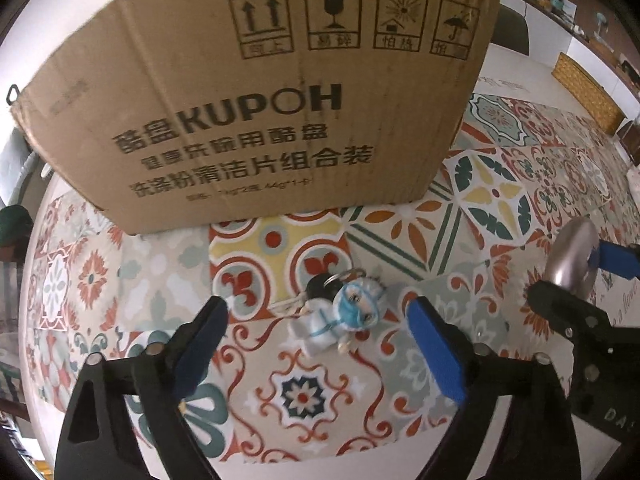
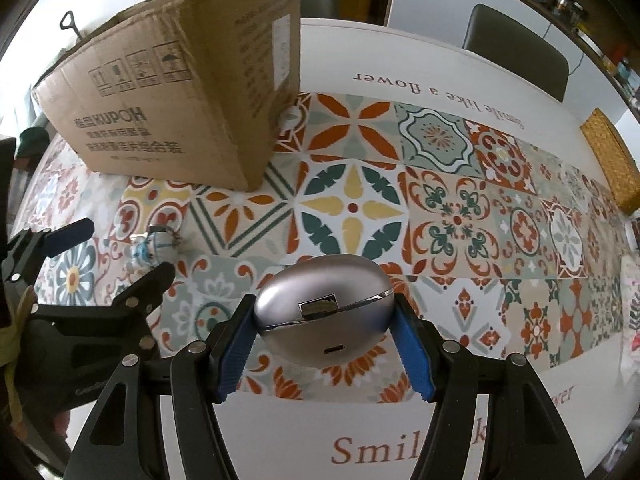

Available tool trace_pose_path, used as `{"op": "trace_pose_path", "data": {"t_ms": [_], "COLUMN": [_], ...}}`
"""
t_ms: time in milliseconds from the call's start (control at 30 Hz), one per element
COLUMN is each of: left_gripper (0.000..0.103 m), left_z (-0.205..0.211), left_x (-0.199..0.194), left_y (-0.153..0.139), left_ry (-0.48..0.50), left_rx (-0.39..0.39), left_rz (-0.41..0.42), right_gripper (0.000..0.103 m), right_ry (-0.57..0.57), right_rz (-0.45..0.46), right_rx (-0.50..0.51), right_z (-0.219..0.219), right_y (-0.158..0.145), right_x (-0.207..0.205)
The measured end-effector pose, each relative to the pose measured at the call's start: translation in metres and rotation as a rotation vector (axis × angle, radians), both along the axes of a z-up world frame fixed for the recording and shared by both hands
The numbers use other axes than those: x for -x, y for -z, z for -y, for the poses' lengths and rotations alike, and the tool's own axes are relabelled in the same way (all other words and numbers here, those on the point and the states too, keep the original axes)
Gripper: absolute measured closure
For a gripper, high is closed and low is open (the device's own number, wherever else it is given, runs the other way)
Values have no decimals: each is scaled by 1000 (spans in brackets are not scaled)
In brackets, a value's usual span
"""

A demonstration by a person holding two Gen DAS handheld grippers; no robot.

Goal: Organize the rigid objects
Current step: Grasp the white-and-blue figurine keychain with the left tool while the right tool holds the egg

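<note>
A small keychain figure point(image 1: 340, 314) in a white suit and blue mask lies on the patterned tablecloth point(image 1: 304, 396), its key ring toward the box. My left gripper point(image 1: 320, 340) points down over it, open, one finger on either side of the figure and neither pad touching it. A big KUPOH cardboard box point(image 1: 256, 92) stands just behind. In the right wrist view my right gripper point(image 2: 324, 340) is shut on a silver oval earbud case point(image 2: 324, 304), lifted off the table. The figure point(image 2: 154, 246) and the left gripper point(image 2: 116, 256) show at the left there, in front of the box point(image 2: 180, 100).
A small white object point(image 2: 290, 114) peeks out behind the box's right corner. A dark chair point(image 2: 516, 48) stands at the table's far side. A woven basket point(image 2: 612, 160) sits at the right edge. The right gripper with the case point(image 1: 572, 256) hangs close to my left gripper's right finger.
</note>
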State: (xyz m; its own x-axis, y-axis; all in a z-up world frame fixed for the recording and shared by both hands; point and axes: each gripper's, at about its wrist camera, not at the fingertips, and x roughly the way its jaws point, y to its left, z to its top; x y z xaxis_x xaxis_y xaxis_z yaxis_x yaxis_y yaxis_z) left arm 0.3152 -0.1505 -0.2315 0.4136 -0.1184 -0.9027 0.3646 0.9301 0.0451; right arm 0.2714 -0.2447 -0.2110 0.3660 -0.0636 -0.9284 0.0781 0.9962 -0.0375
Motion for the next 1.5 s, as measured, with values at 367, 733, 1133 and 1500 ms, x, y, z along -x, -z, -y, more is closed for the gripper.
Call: {"op": "trace_pose_path", "data": {"t_ms": [367,733,1133,1500], "left_gripper": [42,52,52,52], "left_z": [7,-5,-31,-53], "left_x": [-7,-3,10,18], "left_y": [17,6,-27,-60], "left_ry": [10,57,52,14], "left_rx": [41,76,116,135], "left_rz": [-45,-44,6,78], "right_gripper": [38,38,38,38], "right_ry": [3,-18,-32,-53], "right_rz": [0,-3,26,81], "right_rx": [-17,-46,-67,-72], "right_z": [2,-9,-21,-35], "right_y": [5,8,-7,-32], "right_x": [-6,-8,-3,1]}}
